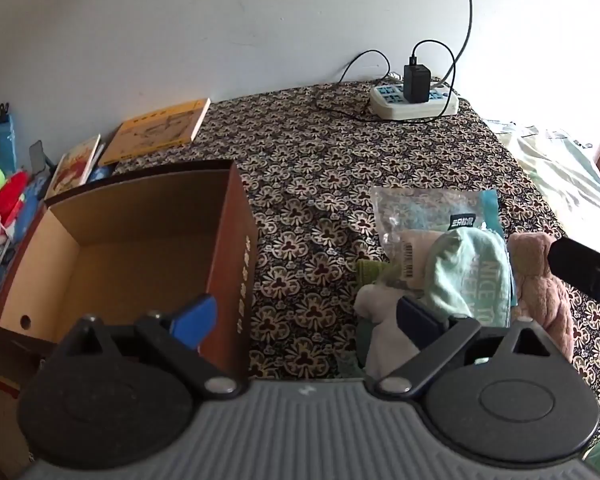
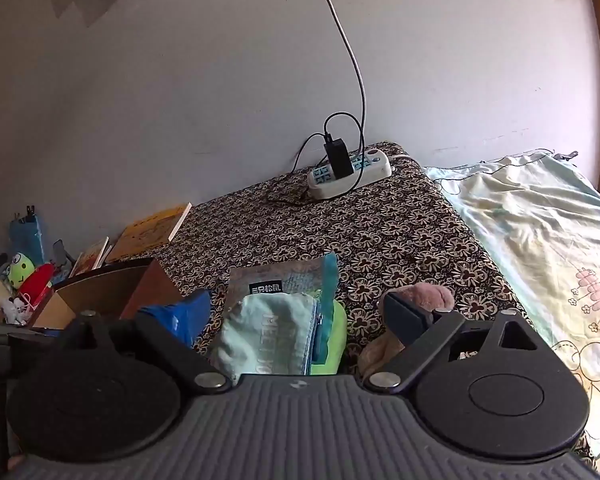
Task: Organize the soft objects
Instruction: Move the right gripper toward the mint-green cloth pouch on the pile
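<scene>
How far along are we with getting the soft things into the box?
Nothing looks done yet: the cardboard box shows only a bare floor. Nothing is in hand either: the left claw and right claw are both open and hold nothing. Everything is left: the mint pouch, pink plush, clear packet and the other soft pieces all lie piled on the patterned cloth.

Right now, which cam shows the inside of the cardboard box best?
The left wrist view. The cardboard box sits open right ahead, its bare floor and inner walls visible, nothing inside. In the right wrist view the box is at the left edge, seen low and side-on, partly hidden behind the gripper; its floor is not visible.
</scene>
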Demonstrator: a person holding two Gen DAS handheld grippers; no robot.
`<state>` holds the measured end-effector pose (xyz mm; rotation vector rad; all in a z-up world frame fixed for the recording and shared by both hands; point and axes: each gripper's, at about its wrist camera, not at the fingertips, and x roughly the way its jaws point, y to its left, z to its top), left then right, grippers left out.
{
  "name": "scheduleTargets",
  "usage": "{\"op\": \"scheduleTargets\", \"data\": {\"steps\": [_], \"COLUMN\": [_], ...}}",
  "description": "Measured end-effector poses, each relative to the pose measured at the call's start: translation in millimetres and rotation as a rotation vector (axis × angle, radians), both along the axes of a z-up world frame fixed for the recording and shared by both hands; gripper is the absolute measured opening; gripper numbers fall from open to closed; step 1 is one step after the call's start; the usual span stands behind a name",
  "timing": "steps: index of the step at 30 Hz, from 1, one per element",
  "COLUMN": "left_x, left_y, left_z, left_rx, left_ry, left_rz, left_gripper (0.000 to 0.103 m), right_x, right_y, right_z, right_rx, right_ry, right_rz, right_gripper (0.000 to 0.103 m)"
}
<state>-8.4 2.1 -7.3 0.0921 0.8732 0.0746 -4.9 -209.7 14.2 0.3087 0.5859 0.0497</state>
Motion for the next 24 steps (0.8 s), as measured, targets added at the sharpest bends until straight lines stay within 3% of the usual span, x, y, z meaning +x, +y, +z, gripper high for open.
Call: {"op": "scheduleTargets", "data": {"steps": [3, 8, 11, 14, 18, 24], "left_x": [-2.0, -13.9, -27.8, -33.8, -41.0, -22.4], "left_y": [4.7, 20.7, 33.8, 39.6, 23.0, 5.7], "left_z": [0.6, -0.6, -5.7, -11.9, -16.2, -18.8], "left_rx": [-0.038, -0.172, -0.299, -0.423, -0.361, -0.360], "left_ry": [0.001, -0.032, -0.055, -0.028, -0.018, 0.015], "left_rz": [-0.021, -0.082, -0.119, -0.192, -0.234, -0.263], "left_gripper": [0.097, 0.097, 0.097, 0.097, 0.097, 0.097], "right_x": [-8.1, -1.9, -2.2, -3.8, 0.2, 12.8], "right_y": [1.2, -4.3, -2.8, -6.5, -16.9, -30.1], "right_z": [-0.5, -4.3, -5.8, -10.7, -22.4, -42.2], "right_rx": [0.023, 0.044, 0.043, 0.064, 0.124, 0.253], "right_ry": [-0.002, 0.002, 0.001, 0.010, 0.047, 0.108], "right_rz": [-0.009, -0.014, -0.020, -0.014, 0.000, -0.020], "right_gripper": [0.077, 0.071, 0.062, 0.051, 0.036, 0.028]}}
